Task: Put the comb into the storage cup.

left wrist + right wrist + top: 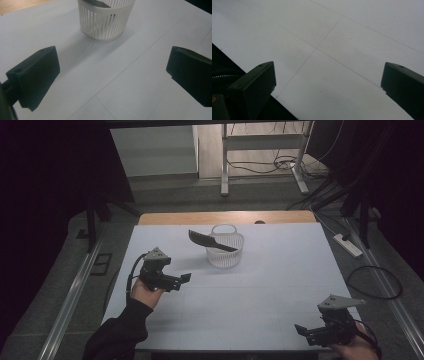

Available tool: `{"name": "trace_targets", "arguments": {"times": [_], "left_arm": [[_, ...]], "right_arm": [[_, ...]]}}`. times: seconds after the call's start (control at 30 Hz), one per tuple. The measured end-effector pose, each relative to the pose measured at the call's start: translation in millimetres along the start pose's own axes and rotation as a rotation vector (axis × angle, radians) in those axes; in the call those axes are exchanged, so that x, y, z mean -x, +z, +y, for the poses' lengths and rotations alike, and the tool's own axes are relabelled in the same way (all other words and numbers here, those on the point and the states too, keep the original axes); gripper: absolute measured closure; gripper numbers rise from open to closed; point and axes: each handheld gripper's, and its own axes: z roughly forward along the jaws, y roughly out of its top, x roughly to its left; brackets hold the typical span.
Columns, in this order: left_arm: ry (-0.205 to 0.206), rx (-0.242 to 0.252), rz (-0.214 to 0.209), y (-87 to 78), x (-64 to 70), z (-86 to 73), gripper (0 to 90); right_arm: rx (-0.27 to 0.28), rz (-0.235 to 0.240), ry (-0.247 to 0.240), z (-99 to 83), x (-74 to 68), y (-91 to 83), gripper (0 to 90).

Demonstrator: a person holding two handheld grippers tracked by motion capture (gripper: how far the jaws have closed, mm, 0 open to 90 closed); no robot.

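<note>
In the high view, the left tongs sit left of the frame's centre, held in a hand whose dark sleeve rises from the bottom edge. Their jaws point right, toward the middle of the white counter, and hover over bare surface. In the left gripper view the left tongs are spread wide, one black jaw at the lower left of the frame and the other at the right edge, with nothing between them.

Right of these tongs and higher in the high view, just above the frame's centre, stands a white slotted basket, upright on the counter and well apart from both tongs. A black comb-like tool lies tilted across its rim, its broad end jutting out past the basket's left side and its thin end dipping inside. The left gripper view has the basket at top centre, the dark tool just showing at its mouth.

At the lower right of the high view, the right tongs lie near the counter's front edge, jaws pointing left. In the right gripper view the right tongs are also spread wide, over bare counter by its dark edge at lower left.
</note>
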Motion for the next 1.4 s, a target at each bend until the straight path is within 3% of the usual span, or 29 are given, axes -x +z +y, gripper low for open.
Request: {"name": "trace_targets", "arguments": {"times": [0.57,1.4], "left_arm": [[0.002,-0.009,0.014,-16.4,5.9,-16.3,0.0],[-0.029,0.009,0.034,-43.7,11.2,-41.3,0.0]], "right_arm": [[-0.001,-0.005,-0.012,1.1,-1.4,0.8,0.5],[0.003,-0.004,-0.005,1.1,-0.7,0.7,0.4]]}}
